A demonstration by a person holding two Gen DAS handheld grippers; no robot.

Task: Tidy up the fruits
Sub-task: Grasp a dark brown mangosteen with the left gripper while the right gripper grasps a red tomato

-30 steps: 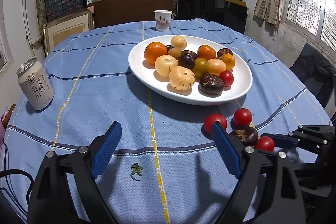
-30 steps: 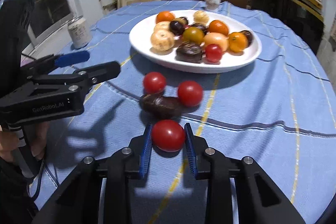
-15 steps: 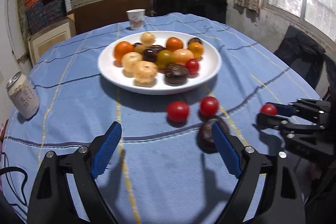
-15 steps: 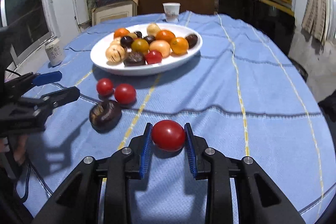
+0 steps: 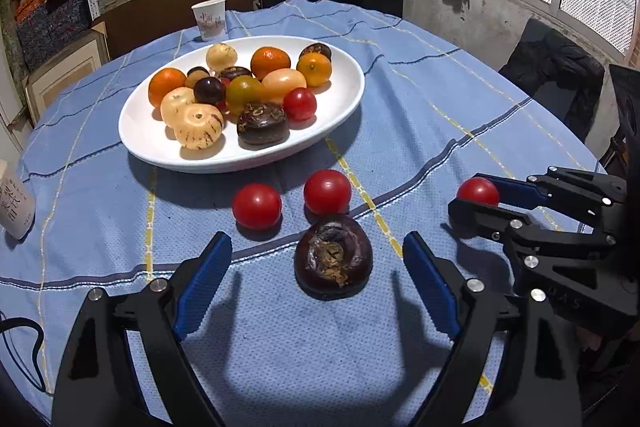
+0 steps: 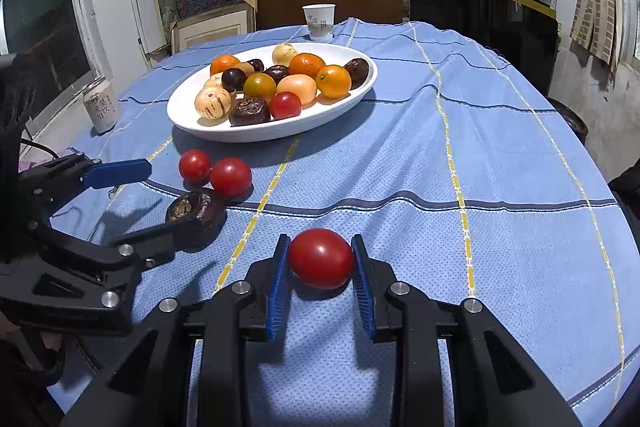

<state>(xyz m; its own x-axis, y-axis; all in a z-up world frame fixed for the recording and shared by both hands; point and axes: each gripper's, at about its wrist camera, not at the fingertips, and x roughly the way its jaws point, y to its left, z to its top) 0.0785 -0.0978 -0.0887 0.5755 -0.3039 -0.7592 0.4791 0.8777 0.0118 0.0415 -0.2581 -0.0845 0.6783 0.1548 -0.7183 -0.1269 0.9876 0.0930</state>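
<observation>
A smooth, glossy red tomato (image 6: 322, 259) sits pinched between the ribbed blue pads of the right claw (image 6: 321, 267), just above the blue woven cloth of the table (image 6: 500, 167). The left claw (image 5: 318, 285) gapes wide around a wrinkled dark fruit (image 5: 333, 255) lying on the cloth, pads apart from it. Beyond lie two more tomatoes and the white oval plate (image 5: 168, 151) heaped with fruit.

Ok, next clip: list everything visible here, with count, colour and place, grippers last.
white plate: one, mid-table, piled with orange, cream, dark and red fruits
red tomatoes: two loose on the cloth before the plate; a third in the right gripper
dark brown fruit: one, on the cloth between the left fingers
paper cup: one, white, behind the plate
drink can: one, pale, table's left edge
tablecloth: blue, striped
left gripper: open
right gripper: shut on a tomato
</observation>
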